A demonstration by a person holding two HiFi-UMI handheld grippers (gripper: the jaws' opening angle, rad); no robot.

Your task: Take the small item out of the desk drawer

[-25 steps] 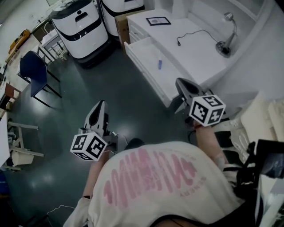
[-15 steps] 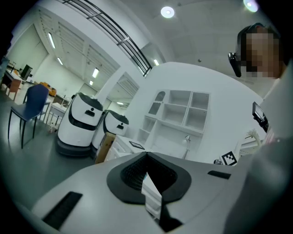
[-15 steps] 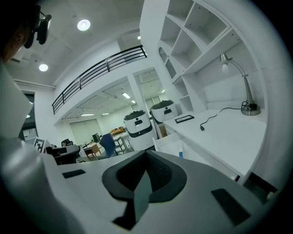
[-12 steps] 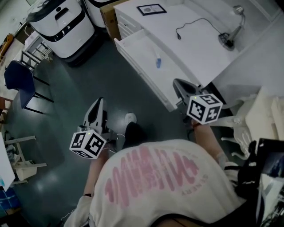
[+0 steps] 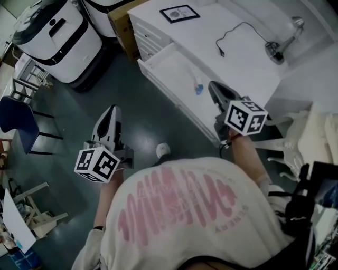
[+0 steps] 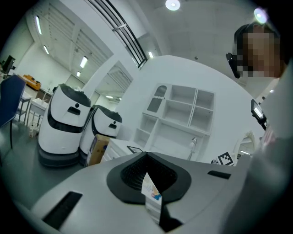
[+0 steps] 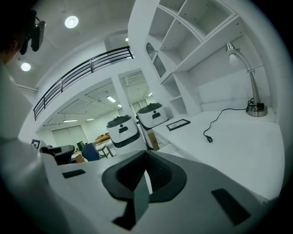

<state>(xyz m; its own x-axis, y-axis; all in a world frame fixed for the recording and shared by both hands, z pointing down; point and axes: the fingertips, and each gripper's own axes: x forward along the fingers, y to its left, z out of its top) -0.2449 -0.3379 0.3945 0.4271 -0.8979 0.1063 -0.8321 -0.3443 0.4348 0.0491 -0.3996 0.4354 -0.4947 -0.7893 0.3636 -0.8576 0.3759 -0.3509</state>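
White drawer (image 5: pixel 170 65) open | small item (image 5: pixel 198 86) inside | left tongs (image 5: pixel 111 109), right tongs (image 5: pixel 213 85) closed

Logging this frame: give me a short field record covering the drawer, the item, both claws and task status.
drawer: open, pulled out of the white desk
small item: blue-and-white tube lying in the drawer, untouched
left gripper: claw closed, held over the floor, away from the desk
right gripper: claw closed with nothing in it, held by the drawer's front, close to the item in the head view
desk top: lamp, loose cable, framed picture
task status: item not yet taken
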